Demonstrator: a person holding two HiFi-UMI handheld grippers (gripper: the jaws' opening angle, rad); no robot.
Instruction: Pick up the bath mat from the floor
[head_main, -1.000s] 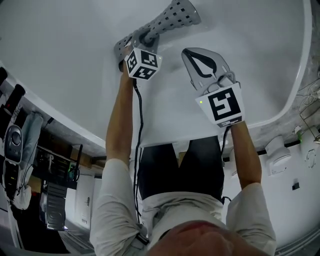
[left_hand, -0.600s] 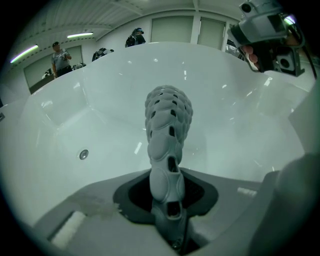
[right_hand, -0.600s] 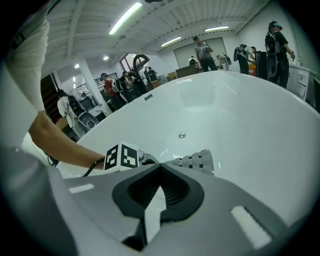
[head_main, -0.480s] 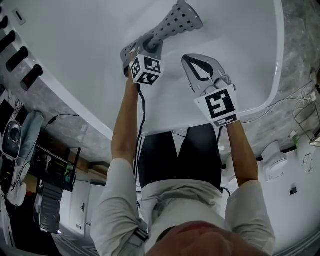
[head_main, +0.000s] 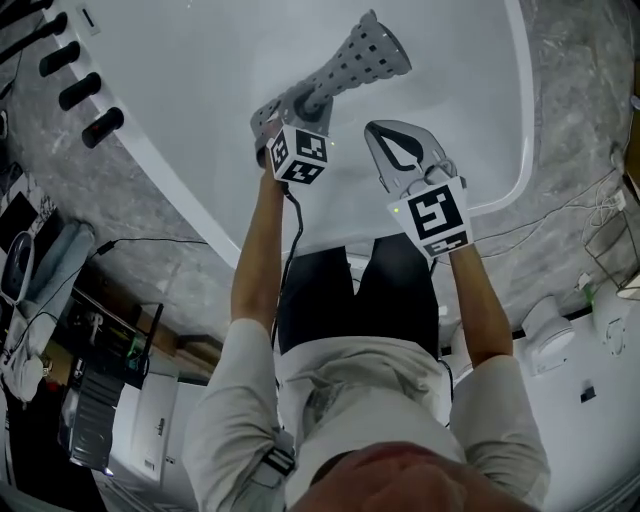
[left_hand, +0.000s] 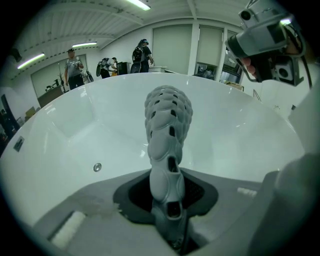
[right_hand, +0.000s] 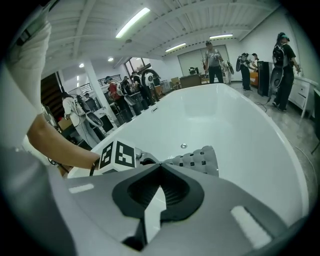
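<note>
The bath mat (head_main: 355, 55) is grey rubber with rows of holes. It hangs bunched from my left gripper (head_main: 292, 108), which is shut on one end of it above the white bathtub (head_main: 180, 90). In the left gripper view the mat (left_hand: 167, 125) runs away from the jaws (left_hand: 172, 222) as a folded strip. My right gripper (head_main: 378, 130) is beside it to the right, shut, with its tips together and nothing between them. From the right gripper view (right_hand: 160, 165) the mat (right_hand: 197, 160) and the left gripper's marker cube (right_hand: 117, 155) show just beyond the tips.
The tub's rim (head_main: 522, 150) curves round at the right, with marble-look floor and cables (head_main: 580, 215) beyond. Dark cylinders (head_main: 85, 90) lie near the tub's left edge. A round metal fitting (left_hand: 97, 167) sits in the tub wall. People (right_hand: 215, 60) stand in the background.
Both grippers have risen, the left carrying the mat up with it. The tub looks smaller and farther below, and more of the floor shows around it.
</note>
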